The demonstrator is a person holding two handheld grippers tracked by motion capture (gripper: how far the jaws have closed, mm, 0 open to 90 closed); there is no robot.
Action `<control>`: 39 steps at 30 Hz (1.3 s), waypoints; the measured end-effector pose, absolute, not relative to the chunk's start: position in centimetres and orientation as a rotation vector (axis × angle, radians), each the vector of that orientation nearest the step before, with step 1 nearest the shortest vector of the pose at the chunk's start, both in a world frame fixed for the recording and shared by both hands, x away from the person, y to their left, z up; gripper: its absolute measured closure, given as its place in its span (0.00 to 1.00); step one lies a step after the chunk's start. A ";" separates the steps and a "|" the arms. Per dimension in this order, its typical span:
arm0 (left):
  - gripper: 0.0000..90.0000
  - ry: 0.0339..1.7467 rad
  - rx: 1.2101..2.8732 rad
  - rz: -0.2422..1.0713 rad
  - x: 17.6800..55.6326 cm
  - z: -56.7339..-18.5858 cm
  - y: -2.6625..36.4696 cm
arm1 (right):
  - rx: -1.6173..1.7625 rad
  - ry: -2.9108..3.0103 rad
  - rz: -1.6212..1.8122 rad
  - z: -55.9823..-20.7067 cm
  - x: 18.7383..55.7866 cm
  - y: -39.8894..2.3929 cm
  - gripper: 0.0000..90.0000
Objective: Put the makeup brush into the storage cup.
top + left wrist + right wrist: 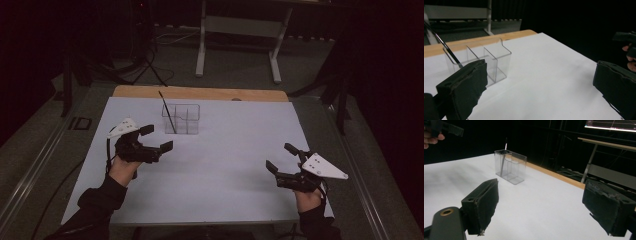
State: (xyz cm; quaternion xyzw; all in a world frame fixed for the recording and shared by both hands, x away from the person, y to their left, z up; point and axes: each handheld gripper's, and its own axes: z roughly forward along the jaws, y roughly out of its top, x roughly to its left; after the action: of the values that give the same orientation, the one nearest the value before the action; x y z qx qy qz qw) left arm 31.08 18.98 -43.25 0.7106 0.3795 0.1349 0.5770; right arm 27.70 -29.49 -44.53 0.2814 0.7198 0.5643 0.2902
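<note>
Although nothing is gripped yet, the left claw (156,138) hovers with jaws apart just beside the clear acrylic organizer (181,119), which stands toward the far edge of the bench (225,165). A thin dark rod (167,112) stands in its leftmost compartment, long axis near upright, tip leaning up and away to the far left. I judge it light, stiff and slippery; pinch it above the rim. The right claw (281,157), also spread, waits well apart.

Both claws (156,138) (282,157) agape (empty)
</note>
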 end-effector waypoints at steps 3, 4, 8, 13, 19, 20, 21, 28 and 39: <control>0.00 0.879 1.672 0.307 30.5 -43.8 18.9 | 0.751 1.920 1.506 -44.5 27.7 -29.5 0.15; 0.00 0.873 1.676 0.305 30.3 -44.0 18.8 | 0.752 1.919 1.506 -44.6 27.7 -29.5 0.15; 0.00 0.850 1.692 0.302 29.5 -44.8 18.6 | 0.753 1.920 1.506 -44.6 27.7 -29.5 0.15; 0.00 0.819 1.689 0.294 28.6 -45.4 18.5 | 0.754 1.920 1.505 -44.6 27.7 -29.5 0.15; 0.00 0.824 1.693 0.280 27.7 -46.4 18.7 | 0.756 1.920 1.505 -44.6 27.8 -29.6 0.15; 0.00 0.830 1.694 0.278 27.6 -46.7 18.7 | 0.757 1.920 1.505 -44.6 27.8 -29.5 0.15; 0.00 0.834 1.693 0.280 27.5 -47.0 18.7 | 0.757 1.921 1.504 -44.6 27.8 -29.5 0.15; 0.00 0.841 1.664 0.310 27.2 -48.3 19.1 | 0.761 1.922 1.507 -44.7 27.8 -29.6 0.15; 0.00 0.870 1.649 0.326 27.2 -49.1 19.6 | 0.759 1.927 1.511 -44.7 27.9 -29.8 0.15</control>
State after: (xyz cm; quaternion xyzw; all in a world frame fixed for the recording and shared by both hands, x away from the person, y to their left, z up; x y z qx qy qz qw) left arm 27.23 19.57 -49.06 0.7069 0.3728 0.1397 0.5846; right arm 27.87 -29.78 -44.73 0.2839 0.7206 0.5648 0.2850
